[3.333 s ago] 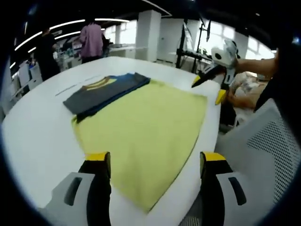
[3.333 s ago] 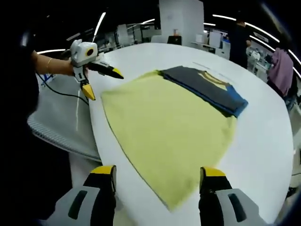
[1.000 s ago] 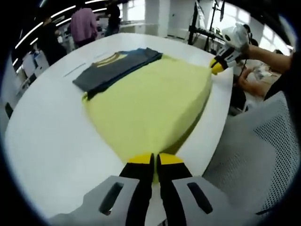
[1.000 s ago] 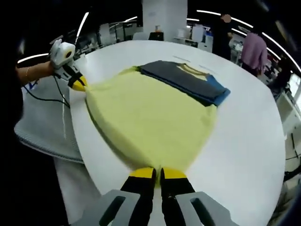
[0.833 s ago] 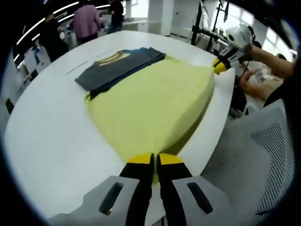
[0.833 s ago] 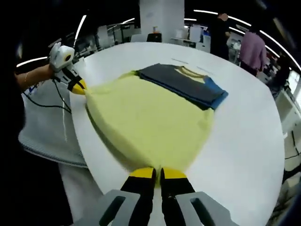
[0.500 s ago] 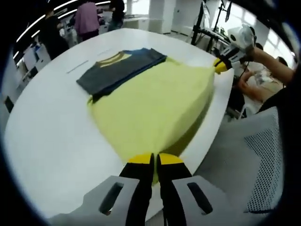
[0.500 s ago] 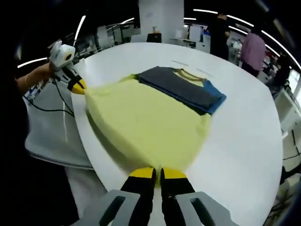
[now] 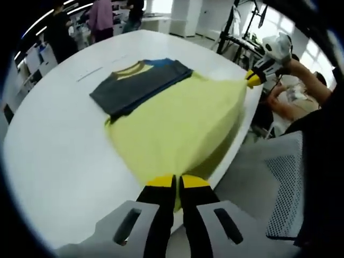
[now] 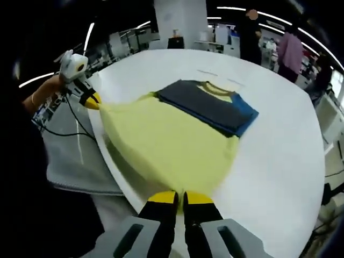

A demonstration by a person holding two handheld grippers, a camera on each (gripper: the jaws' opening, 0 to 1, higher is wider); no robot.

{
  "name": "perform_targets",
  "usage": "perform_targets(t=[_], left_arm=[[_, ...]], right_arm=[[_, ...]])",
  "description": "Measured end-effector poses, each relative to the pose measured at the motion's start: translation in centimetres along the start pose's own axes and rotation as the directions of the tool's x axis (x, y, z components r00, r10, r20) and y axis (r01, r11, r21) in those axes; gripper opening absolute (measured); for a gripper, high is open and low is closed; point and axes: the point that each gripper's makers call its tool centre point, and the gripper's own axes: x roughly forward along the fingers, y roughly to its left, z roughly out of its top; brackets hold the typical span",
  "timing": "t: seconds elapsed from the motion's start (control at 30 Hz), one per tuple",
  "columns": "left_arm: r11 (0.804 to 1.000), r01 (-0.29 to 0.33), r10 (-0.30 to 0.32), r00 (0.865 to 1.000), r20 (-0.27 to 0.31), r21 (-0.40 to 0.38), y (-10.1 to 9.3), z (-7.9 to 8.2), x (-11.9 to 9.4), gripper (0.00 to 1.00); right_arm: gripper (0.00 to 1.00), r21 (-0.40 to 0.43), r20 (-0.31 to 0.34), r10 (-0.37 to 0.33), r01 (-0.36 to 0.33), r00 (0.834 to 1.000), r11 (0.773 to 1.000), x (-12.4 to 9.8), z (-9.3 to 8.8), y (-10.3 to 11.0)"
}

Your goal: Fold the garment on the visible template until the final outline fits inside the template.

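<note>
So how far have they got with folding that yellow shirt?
Early on. The sleeves and collar end of the yellow shirt already look folded in, showing as a dark grey-blue band. In hand: the left claw and right claw are each shut on a bottom corner, lifting the hem off the white table. Left: fold the hem up toward the collar.

- One garment on the round white worktop, yellow with a dark grey, blue-edged top part
- Two hand-held grippers: the left hand-held gripper and the right hand-held gripper, each at a corner of the garment's yellow hem
- One mesh chair beside the worktop
- Two people standing beyond the worktop
</note>
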Motion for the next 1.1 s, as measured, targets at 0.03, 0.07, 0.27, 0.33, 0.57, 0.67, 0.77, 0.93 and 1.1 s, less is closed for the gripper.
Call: perform_targets(t=[0.03,0.07,0.27,0.33,0.57,0.67,0.77,0.93,1.1], left_arm=[[1.000,0.002,-0.002,1.000,0.001,-0.005,0.0,0.1,-0.2,0.00],[1.000,0.006,-0.006,1.000,0.001,-0.006,-0.1,0.1,-0.4,0.00],[0.999,0.043,-0.043,0.999,-0.010,-0.020,-0.9,0.4,-1.2,0.00],[0.998,0.053,-0.053,0.998,-0.015,-0.015,-1.3,0.5,-1.5,0.00],[1.000,0.027,-0.027,1.000,0.009,0.002,-0.3,2.0,-1.9,0.00],[1.000,0.012,-0.012,1.000,0.011,0.013,0.2,2.6,-2.0,0.00],[1.000,-0.005,0.005,1.000,0.019,0.022,0.8,3.3,-2.1,0.00],[0.997,-0.071,0.069,0.996,0.047,0.032,2.4,4.8,-2.3,0.00],[0.991,-0.122,0.116,0.989,0.092,0.059,3.5,6.6,-2.3,0.00]], right_arm=[[0.00,-0.005,-0.005,0.003,-0.003,1.000,1.000,-0.2,0.1,0.2],[0.00,-0.004,-0.007,0.004,-0.005,1.000,1.000,-0.4,0.2,0.3],[0.00,-0.020,-0.040,0.021,-0.022,0.999,1.000,-1.3,0.8,0.9],[0.00,-0.028,-0.049,0.026,-0.027,0.998,0.999,-1.7,1.1,1.1],[0.00,-0.075,-0.059,0.005,-0.009,0.998,0.997,-2.3,2.4,0.7],[0.00,-0.077,-0.052,-0.003,-0.001,0.999,0.997,-2.3,3.0,0.1],[0.00,-0.086,-0.047,-0.016,0.012,0.999,0.996,-2.3,3.6,-0.4],[0.00,-0.104,-0.017,-0.038,0.036,0.999,0.994,-2.4,5.1,-1.5],[0.00,-0.124,0.021,-0.080,0.082,0.997,0.989,-2.2,6.8,-3.1]])
